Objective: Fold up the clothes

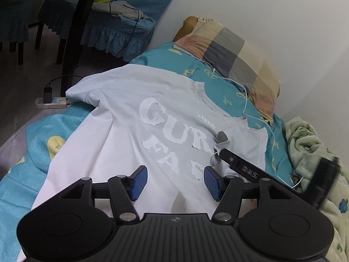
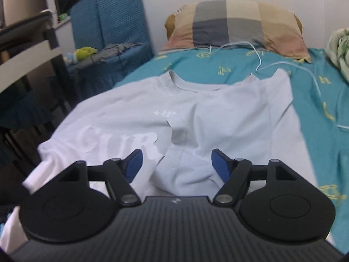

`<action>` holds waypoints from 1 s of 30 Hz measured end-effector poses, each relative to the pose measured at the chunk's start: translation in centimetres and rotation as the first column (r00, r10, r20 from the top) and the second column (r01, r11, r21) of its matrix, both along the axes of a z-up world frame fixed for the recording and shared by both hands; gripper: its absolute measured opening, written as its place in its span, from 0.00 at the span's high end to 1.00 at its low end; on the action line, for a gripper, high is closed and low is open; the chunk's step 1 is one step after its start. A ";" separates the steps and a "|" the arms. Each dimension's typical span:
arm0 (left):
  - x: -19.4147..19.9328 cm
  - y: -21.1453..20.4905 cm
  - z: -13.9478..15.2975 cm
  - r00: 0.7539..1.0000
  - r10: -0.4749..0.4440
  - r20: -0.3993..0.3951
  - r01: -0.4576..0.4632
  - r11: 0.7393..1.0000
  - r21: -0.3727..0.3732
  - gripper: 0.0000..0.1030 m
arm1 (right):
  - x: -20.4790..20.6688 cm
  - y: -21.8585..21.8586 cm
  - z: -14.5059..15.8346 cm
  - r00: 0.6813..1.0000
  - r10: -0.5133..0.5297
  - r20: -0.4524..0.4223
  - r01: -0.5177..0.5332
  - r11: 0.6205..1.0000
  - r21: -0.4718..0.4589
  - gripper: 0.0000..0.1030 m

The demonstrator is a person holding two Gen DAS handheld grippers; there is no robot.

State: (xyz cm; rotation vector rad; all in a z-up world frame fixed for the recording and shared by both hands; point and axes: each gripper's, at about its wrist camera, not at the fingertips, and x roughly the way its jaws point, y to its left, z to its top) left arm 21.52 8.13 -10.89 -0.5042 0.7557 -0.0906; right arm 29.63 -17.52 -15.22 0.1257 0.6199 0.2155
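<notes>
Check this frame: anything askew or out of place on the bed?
Yes. The T-shirt lies lopsided: its right side is folded in over the print, the sleeve end bunched at mid-chest, while the other sleeve hangs off the bed edge. A thin white cable also trails across the sheet from the pillow, touching the shirt's shoulder.

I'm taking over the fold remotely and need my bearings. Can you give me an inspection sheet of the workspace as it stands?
Surface: bed with teal sheet, patterned in yellow.
Job's things: pale T-shirt spread print-side up, its right sleeve folded in over the lettering; left side still spread.
Clutter: checked pillow at the head; green blanket bunched by the wall.
Grippers: left gripper open over the hem, nothing between the pads; right gripper open, sleeve edge lying between the fingers unpinched.
Cables: thin white cable runs from pillow across sheet beside the shirt's shoulder.
Surroundings: chairs with blue covers; power strip on floor.
</notes>
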 end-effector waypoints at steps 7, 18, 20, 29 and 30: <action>-0.6 -1.4 0.3 0.996 -0.081 0.047 0.082 0.997 -0.002 0.41 | -8.5 -3.3 3.2 0.998 -0.026 -0.063 0.028 0.999 0.028 0.31; -2.0 -3.9 -0.3 0.972 -0.223 0.071 0.221 0.975 0.031 0.42 | -20.3 -6.9 4.0 0.972 -0.165 -0.164 0.171 0.985 0.022 0.31; -2.0 -4.1 -0.5 0.971 -0.228 0.066 0.227 0.974 0.019 0.42 | -20.5 -6.6 3.3 0.975 -0.160 -0.151 0.162 0.987 0.003 0.31; 2.9 -6.3 -1.4 0.970 -0.242 0.037 0.240 0.970 0.036 0.44 | -17.3 -6.4 -0.3 0.967 -0.121 -0.225 0.121 0.993 -0.011 0.42; 4.4 -6.5 -1.7 0.972 -0.233 0.030 0.232 0.972 0.019 0.44 | -17.1 -6.4 -0.8 0.961 -0.118 -0.248 0.120 0.993 -0.006 0.43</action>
